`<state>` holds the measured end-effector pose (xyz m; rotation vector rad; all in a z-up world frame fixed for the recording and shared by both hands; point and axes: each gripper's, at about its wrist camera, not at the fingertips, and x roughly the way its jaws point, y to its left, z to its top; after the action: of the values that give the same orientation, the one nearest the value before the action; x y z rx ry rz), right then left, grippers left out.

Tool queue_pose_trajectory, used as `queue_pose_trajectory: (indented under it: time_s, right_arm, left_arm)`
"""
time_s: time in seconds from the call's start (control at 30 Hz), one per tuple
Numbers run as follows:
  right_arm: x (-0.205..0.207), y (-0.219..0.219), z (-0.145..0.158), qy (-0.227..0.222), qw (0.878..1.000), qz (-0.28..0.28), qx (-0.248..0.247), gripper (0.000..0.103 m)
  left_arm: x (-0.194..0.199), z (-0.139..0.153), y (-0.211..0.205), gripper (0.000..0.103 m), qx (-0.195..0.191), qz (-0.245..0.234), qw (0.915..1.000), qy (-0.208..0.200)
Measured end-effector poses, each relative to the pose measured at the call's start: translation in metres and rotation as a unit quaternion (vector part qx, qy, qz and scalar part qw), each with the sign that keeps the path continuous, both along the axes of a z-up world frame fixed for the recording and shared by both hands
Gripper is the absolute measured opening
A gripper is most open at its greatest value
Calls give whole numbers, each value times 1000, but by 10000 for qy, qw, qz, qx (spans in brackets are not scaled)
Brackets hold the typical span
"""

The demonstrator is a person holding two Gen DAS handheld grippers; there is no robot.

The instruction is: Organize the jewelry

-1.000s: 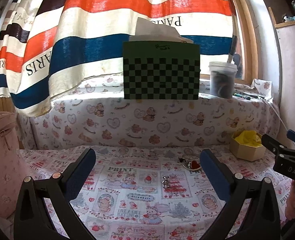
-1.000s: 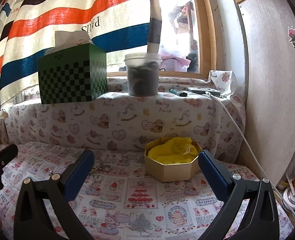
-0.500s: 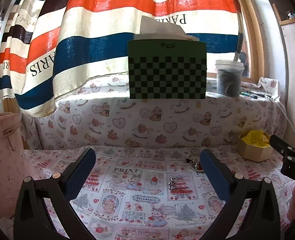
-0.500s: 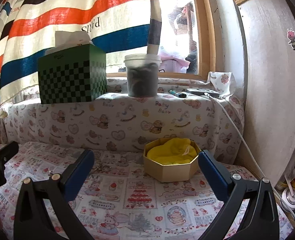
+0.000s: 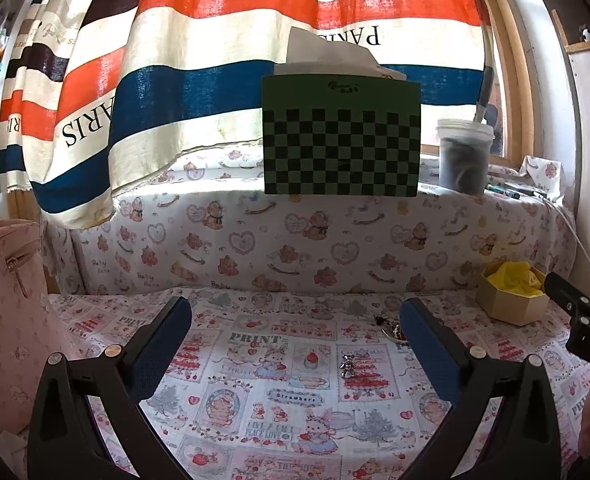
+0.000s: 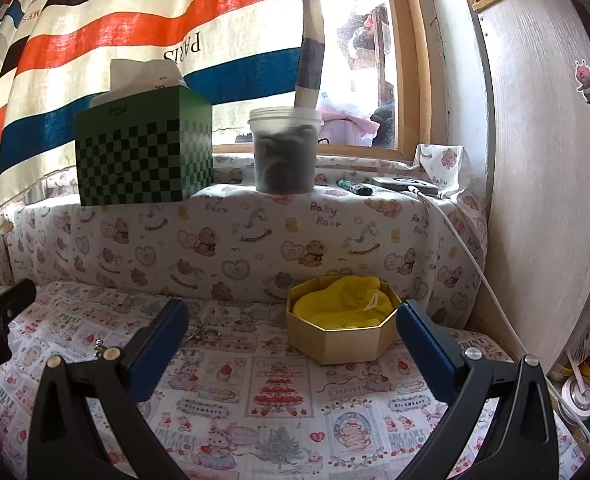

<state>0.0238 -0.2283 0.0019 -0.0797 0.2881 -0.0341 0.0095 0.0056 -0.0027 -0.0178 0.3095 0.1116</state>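
While I look through the left wrist view, my left gripper (image 5: 295,332) hangs above the printed cloth (image 5: 279,396) with its jaws spread wide and nothing between them. A small silver charm (image 5: 347,365) lies on the cloth between the fingers, nearer the right one, and a little cluster of jewelry (image 5: 391,326) sits just behind that right finger (image 5: 427,344), partly hidden by it. Farther right, near the back wall, stands the gold box (image 5: 511,300) with a yellow pouch (image 5: 513,278) in it; the right gripper's tip shows at the frame edge just beside it. A pink bag (image 5: 7,312) fills the left side, and a checkered tissue box (image 5: 341,140) sits on the ledge above. Through the right wrist view, my right gripper (image 6: 293,330) is likewise released wide and holds nothing. The gold box (image 6: 343,340) rests on the cloth between its fingers, close to the right one. A thin silver piece (image 6: 205,332) lies just beside the left finger (image 6: 159,344), and another small one (image 6: 99,345) lies farther left.
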Motion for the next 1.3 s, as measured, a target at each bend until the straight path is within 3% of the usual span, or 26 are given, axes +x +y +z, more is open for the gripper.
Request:
queue_pose_trajectory:
  time_s: [0.43, 0.57, 0.73, 0.8, 0.87, 0.9, 0.97, 1.13, 1.23, 1.3]
  right_arm:
    - [-1, 1, 0, 12, 9997, 231, 96, 103]
    - [1, 2, 1, 96, 9997, 244, -13, 103]
    - [11, 1, -1, 369, 9985, 397, -5, 103]
    - [14, -2, -1, 420, 9983, 398, 28, 100]
    - [18, -5, -2, 468, 9983, 346, 80, 93]
    - [20, -6, -4, 530, 9979, 356, 112, 90]
    - [24, -6, -6, 705, 9966, 391, 178, 75]
    - [27, -6, -10, 940, 9939, 489, 298, 52]
    - [25, -6, -11, 975, 9934, 512, 314, 49]
    - [25, -6, -11, 999, 9931, 525, 304, 48]
  left_arm:
    - [-3, 1, 1, 103, 99, -56, 9999, -76]
    - [9, -2, 2, 103, 108, -193, 9990, 381]
    - [35, 3, 1, 90, 201, -586, 9927, 1031]
    - [50, 3, -3, 90, 270, -799, 9855, 1470]
    - [65, -1, -3, 86, 4, -936, 9758, 1975]
    - [73, -4, -1, 78, -221, -980, 9691, 2253]
    - [86, -11, -3, 67, -423, -1101, 9543, 2746]
    - [106, -22, -21, 55, -339, -1210, 9398, 3178]
    - [117, -27, -31, 45, -207, -1154, 9294, 3498]
    - [124, -33, -33, 24, -191, -1028, 9221, 3725]
